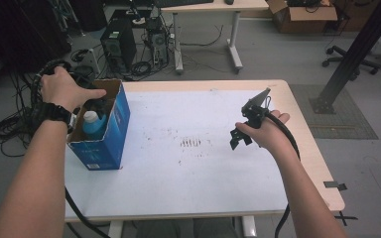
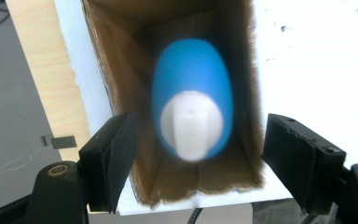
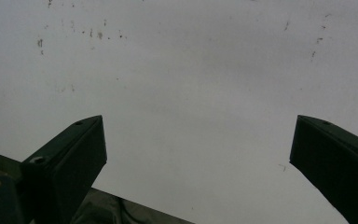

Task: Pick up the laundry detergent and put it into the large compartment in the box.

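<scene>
A blue cardboard box [image 1: 109, 134] stands open-topped at the table's left edge. Inside it stands a blue bottle with a white cap [image 1: 94, 124]. In the left gripper view the bottle [image 2: 193, 100] shows from above inside the box's brown walls [image 2: 121, 79], blurred. My left gripper [image 2: 193, 161] hovers over the box mouth, open, jaws wide on either side of the bottle and apart from it. In the high view it [image 1: 98, 105] sits under the left hand. My right gripper [image 1: 238, 139] hangs open over the white table top [image 3: 191, 70], holding nothing.
The white sheet on the table [image 1: 188, 173] carries dark smudges near the middle [image 1: 192, 143]. The wooden table edge [image 2: 42, 79] runs close beside the box. Cables and computer towers [image 1: 119, 44] sit on the floor behind the table's left. A black post [image 1: 352, 54] rises at right.
</scene>
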